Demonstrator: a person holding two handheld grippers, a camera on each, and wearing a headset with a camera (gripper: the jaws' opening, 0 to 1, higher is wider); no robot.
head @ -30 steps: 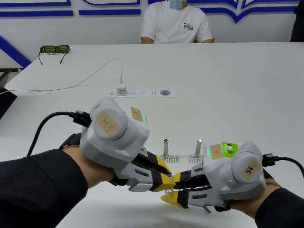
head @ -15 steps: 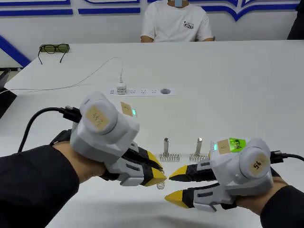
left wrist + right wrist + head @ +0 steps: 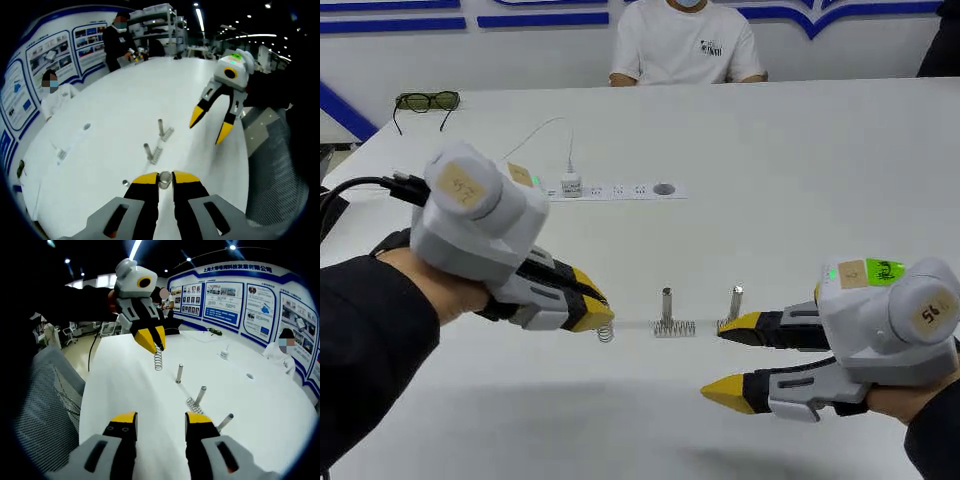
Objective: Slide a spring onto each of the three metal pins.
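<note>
Left claw (image 3: pixel 599 318) pinches a spring (image 3: pixel 606 331), dangling over the table (image 3: pixel 820 180). Right claw (image 3: pixel 713 362) gapes, released, near the pins (image 3: pixel 667 303).

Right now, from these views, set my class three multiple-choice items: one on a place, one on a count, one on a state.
1. Where is the hanging spring?
A on the floor
B in the left claw
C in a box
2. How many pins are there?
A one
B three
C six
3. The right claw is:
A open
B shut on a spring
C shut on a pin
Key: 1 B, the spring hangs from the left claw's tips. 2 B, the right gripper view shows three. 3 A, its yellow tips stand apart, nothing between.
</note>
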